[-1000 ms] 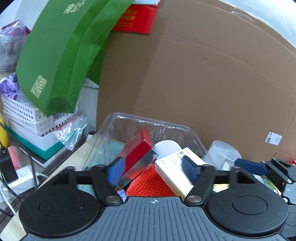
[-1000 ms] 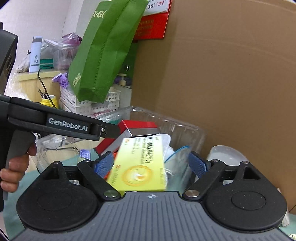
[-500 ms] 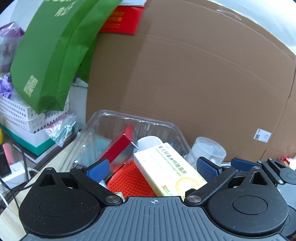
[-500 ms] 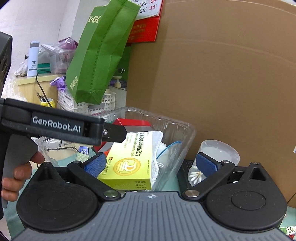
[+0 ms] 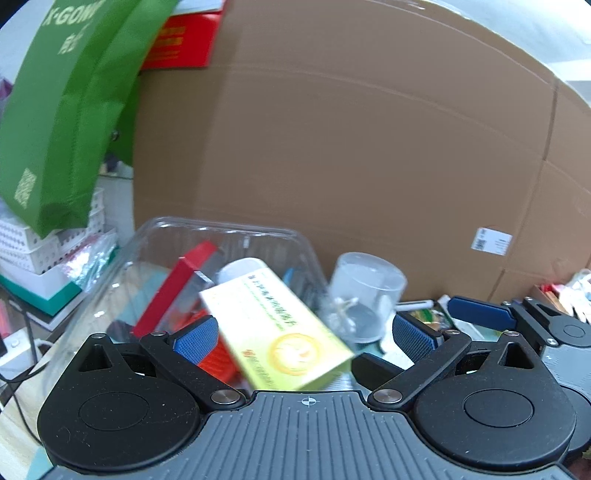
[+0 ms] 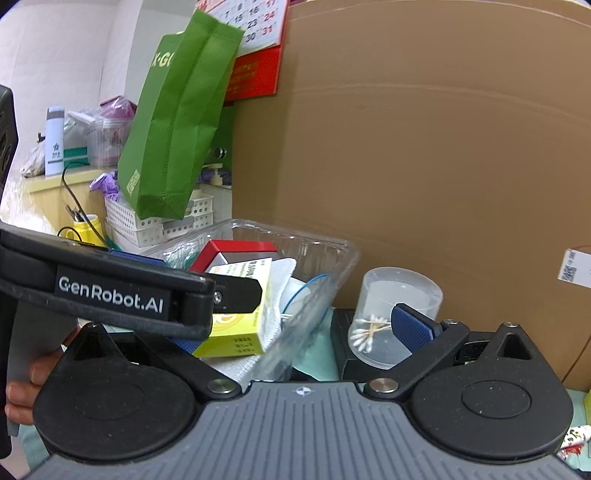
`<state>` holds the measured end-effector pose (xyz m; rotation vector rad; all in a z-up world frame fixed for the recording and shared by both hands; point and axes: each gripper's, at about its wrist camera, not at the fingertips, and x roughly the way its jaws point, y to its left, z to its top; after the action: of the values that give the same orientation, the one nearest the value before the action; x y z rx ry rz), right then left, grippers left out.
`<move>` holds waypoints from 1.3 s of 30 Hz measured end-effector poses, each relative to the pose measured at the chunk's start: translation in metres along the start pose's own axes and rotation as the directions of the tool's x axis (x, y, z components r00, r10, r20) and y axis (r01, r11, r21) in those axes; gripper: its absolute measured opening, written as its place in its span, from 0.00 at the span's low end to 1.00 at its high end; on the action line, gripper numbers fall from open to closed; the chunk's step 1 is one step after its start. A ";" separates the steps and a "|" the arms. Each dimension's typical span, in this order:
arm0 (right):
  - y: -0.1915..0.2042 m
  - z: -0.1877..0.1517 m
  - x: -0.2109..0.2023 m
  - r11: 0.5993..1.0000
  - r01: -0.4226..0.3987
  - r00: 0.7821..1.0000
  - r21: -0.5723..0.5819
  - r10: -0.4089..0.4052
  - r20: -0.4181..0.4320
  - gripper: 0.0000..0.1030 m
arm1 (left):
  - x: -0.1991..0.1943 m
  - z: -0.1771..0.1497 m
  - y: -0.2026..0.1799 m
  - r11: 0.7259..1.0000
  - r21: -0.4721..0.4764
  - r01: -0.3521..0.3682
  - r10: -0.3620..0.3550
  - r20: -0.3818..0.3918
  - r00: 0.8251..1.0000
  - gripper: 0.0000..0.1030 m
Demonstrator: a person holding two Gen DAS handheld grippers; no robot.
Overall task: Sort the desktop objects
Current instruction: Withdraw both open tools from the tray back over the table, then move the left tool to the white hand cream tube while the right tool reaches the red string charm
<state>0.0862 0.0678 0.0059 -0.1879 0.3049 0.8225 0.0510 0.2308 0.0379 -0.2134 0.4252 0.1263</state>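
Nearest in the left wrist view, the left hand-held gripper (image 5: 304, 334) has its two blue pads spread wide, gripping nothing; the yellow medicine box (image 5: 275, 323) shows between them, tilted and blurred, and whether it touches either pad cannot be told. In the right wrist view the right hand-held gripper (image 6: 295, 326) is also spread wide and holds nothing; only its right pad (image 6: 413, 325) is seen, the left one hidden behind the black body of the left hand-held gripper marked GenRobot.AI.

Just beyond lies one clear plastic tray (image 6: 343, 254). Inside it sit the one yellow medicine box (image 6: 240, 317), one red box (image 6: 236, 249) leaning on edge behind it, a white cloth (image 6: 280, 288) and a blue-edged item too hidden to name. In the left wrist view a red ribbed piece (image 5: 218, 363) lies low in the tray (image 5: 221, 229).

Beside the tray, to its right, stands one clear round tub of cotton swabs (image 6: 395, 317), resting on a black block (image 6: 343, 354).

Farther back rise one large cardboard sheet (image 6: 424, 147), one green bag (image 6: 181, 118), white perforated baskets (image 6: 129, 218) and a wall calendar (image 6: 255, 22).
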 end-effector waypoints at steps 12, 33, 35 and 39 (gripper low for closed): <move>-0.054 -0.026 -0.040 0.991 0.083 0.996 0.102 -0.086 0.024 1.00 | 0.004 -0.015 -0.082 0.989 0.099 0.108 -0.107 -0.012 0.994 1.00; -0.155 -0.128 -0.080 0.927 0.330 0.935 0.176 -0.296 -0.196 1.00 | 0.090 -0.091 -0.170 0.959 0.143 0.246 -0.212 -0.222 0.952 1.00; -0.166 -0.133 -0.077 0.916 0.350 0.927 0.196 -0.310 -0.211 1.00 | 0.099 -0.090 -0.169 0.959 0.129 0.251 -0.216 -0.237 0.947 0.99; -0.183 -0.140 -0.067 0.900 0.380 0.914 0.213 -0.331 -0.232 0.99 | 0.121 -0.081 -0.175 0.954 0.110 0.278 -0.243 -0.259 0.935 0.95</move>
<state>0.1520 -0.1402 -0.0943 -0.0772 0.5368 0.3932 0.1569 0.0518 -0.0541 -0.1403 0.6434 -0.1953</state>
